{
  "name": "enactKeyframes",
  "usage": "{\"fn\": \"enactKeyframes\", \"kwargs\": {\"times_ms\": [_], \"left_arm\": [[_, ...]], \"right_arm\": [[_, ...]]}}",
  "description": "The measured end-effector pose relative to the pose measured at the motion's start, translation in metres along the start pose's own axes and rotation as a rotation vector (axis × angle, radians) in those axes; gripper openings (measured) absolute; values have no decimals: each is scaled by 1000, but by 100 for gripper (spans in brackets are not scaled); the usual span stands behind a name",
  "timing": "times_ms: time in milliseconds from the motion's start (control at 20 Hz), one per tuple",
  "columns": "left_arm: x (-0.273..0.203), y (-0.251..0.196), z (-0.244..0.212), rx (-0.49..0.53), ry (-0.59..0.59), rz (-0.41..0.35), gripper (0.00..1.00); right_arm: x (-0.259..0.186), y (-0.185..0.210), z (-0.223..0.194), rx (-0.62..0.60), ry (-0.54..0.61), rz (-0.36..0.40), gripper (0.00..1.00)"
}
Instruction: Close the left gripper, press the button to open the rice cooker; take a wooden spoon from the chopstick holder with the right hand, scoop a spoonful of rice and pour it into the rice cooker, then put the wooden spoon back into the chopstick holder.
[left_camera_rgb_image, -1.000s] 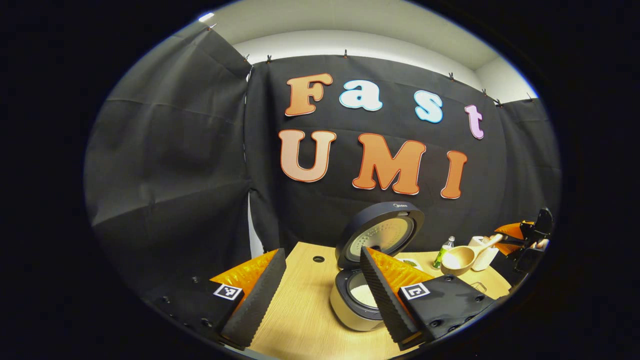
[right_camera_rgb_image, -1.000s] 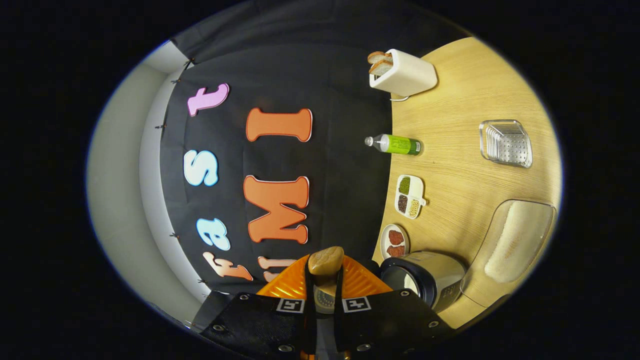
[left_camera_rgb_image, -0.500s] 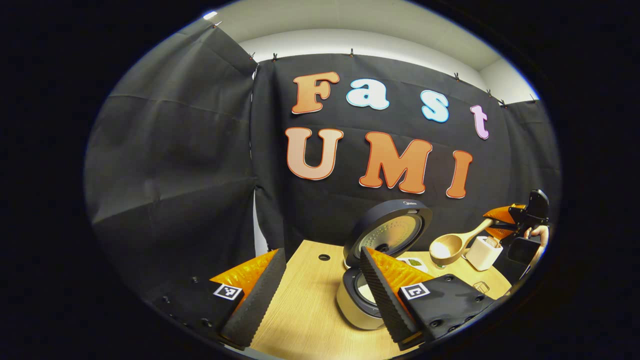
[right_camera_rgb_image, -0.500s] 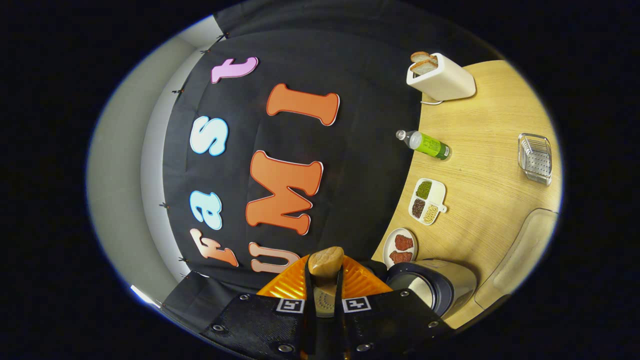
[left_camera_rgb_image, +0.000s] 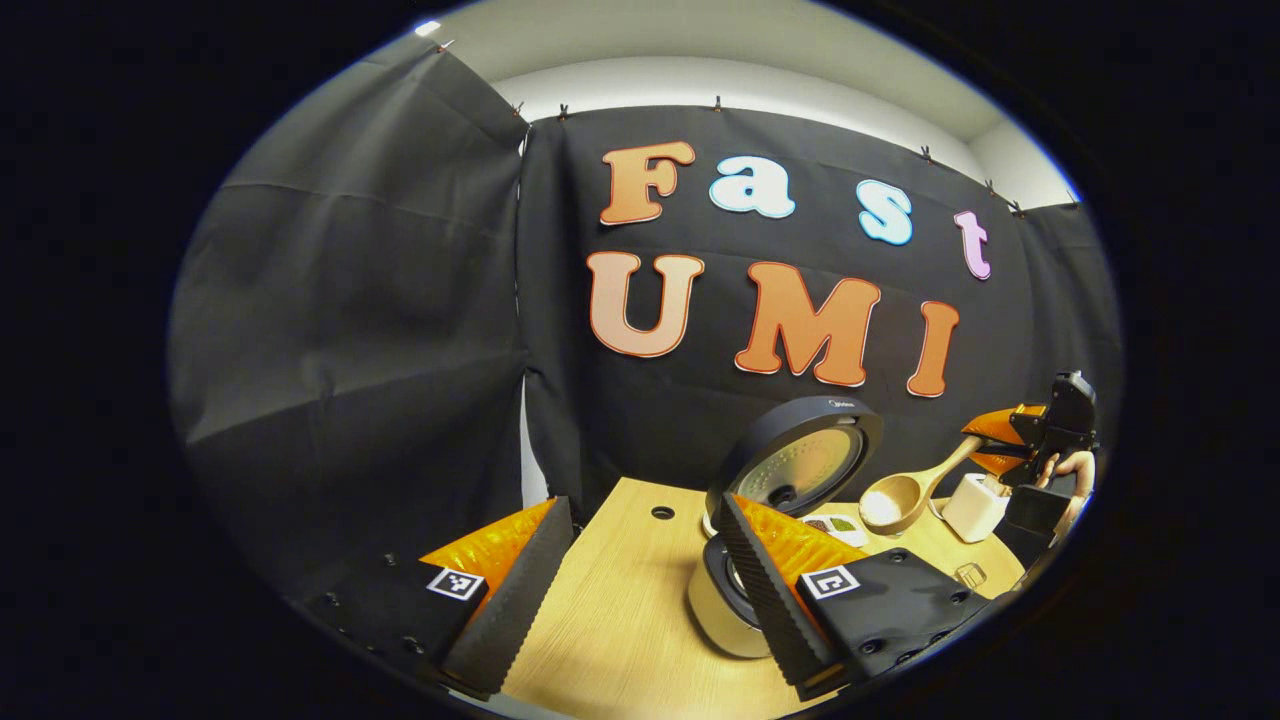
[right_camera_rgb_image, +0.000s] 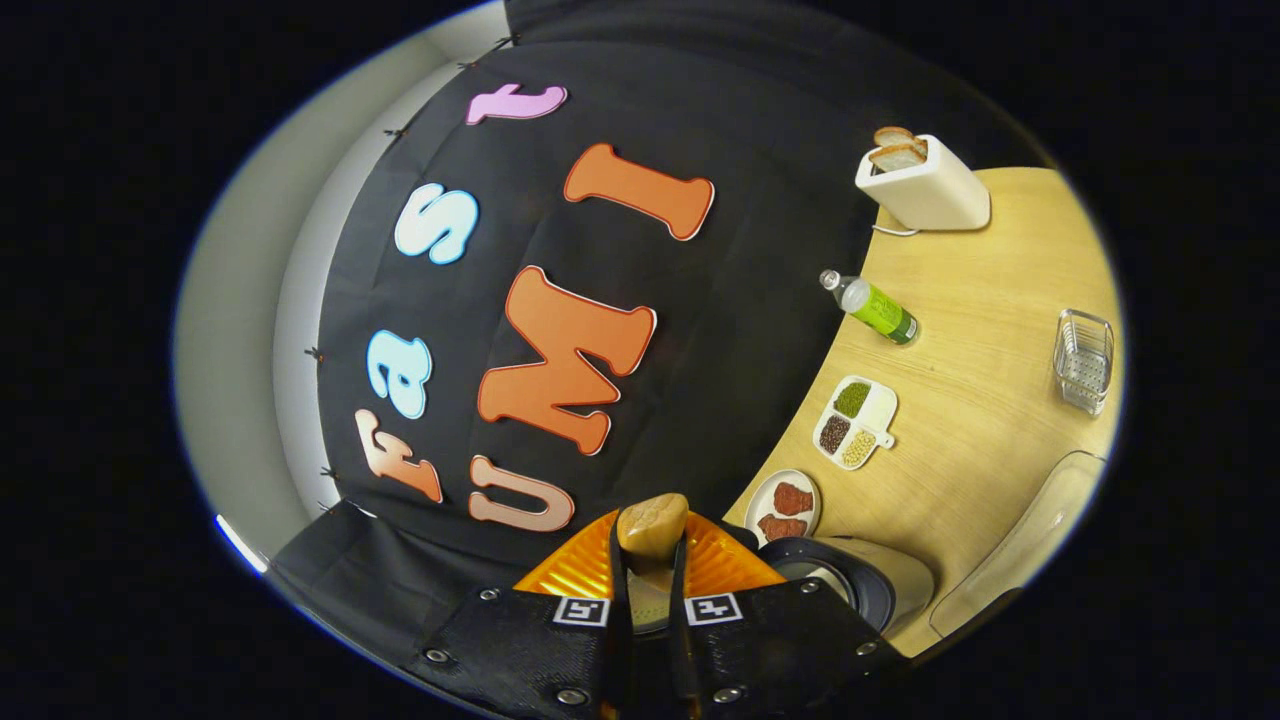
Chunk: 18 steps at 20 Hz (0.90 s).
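Spoon (left_camera_rgb_image: 905, 495) has moved off the rice cooker (left_camera_rgb_image: 745, 560) since a second ago: in the left gripper view it was close over the pot side, now it hangs farther right, bowl just beside the white toaster (left_camera_rgb_image: 975, 505), carried by the right gripper (left_camera_rgb_image: 1005, 450) with a hand (left_camera_rgb_image: 1070, 470) behind it. Bowl looks pale inside; can't tell whether rice is left in it. Cooker lid is up, so I'd judge the pour done and the return to the holder as next. Left gripper (left_camera_rgb_image: 640, 580) has its fingers spread wide, holding nothing, parked low over the table (left_camera_rgb_image: 610, 620); its near finger covers most of the pot, so rice inside is hidden now

Right gripper view: fingers clamped on the spoon handle (right_camera_rgb_image: 652, 525), only the butt end visible between them. View has rolled back toward level over the last second; toaster (right_camera_rgb_image: 925, 185), bottle (right_camera_rgb_image: 878, 308), split dish (right_camera_rgb_image: 855, 422), plate (right_camera_rgb_image: 785, 498) and clear basket (right_camera_rgb_image: 1083, 358) all sit as before. Cooker (right_camera_rgb_image: 870, 585) cut off at the bottom edge. Clear tub (right_camera_rgb_image: 1020, 545) at the right is cropped, contents unreadable. Chopstick holder: can't identify it
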<state>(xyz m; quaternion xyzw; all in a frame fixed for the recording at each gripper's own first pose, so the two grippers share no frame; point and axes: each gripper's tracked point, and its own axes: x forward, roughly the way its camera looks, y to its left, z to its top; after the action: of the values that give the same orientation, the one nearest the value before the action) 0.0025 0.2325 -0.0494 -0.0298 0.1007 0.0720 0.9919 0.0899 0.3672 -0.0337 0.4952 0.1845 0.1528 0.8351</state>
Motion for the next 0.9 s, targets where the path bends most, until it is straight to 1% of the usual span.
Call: {"fn": "enactKeyframes", "kwargs": {"times_ms": [50, 100, 150, 200, 600, 650, 700, 900], "left_arm": [[0, 2, 1, 0, 0, 3, 97], [1, 4, 0, -1, 0, 7, 98], [2, 5, 1, -3, 1, 9, 97], [1, 5, 1, -6, 0, 10, 97], [3, 7, 0, -7, 3, 0, 98], [3, 7, 1, -2, 3, -2, 99], [4, 8, 0, -1, 3, -3, 98], [7, 8, -3, -7, 14, -3, 98]], "right_arm": [[1, 0, -1, -28, -2, -4, 13], [2, 2, -2, -51, -4, -5, 8], [3, 4, -3, -72, -5, -3, 13], [4, 6, -3, -92, -6, -1, 13], [8, 23, -14, -291, -24, 13, 13], [8, 26, -15, -313, -27, 15, 13], [10, 28, -18, -329, -26, 16, 13], [11, 33, -26, -374, -16, 27, 13]]}}
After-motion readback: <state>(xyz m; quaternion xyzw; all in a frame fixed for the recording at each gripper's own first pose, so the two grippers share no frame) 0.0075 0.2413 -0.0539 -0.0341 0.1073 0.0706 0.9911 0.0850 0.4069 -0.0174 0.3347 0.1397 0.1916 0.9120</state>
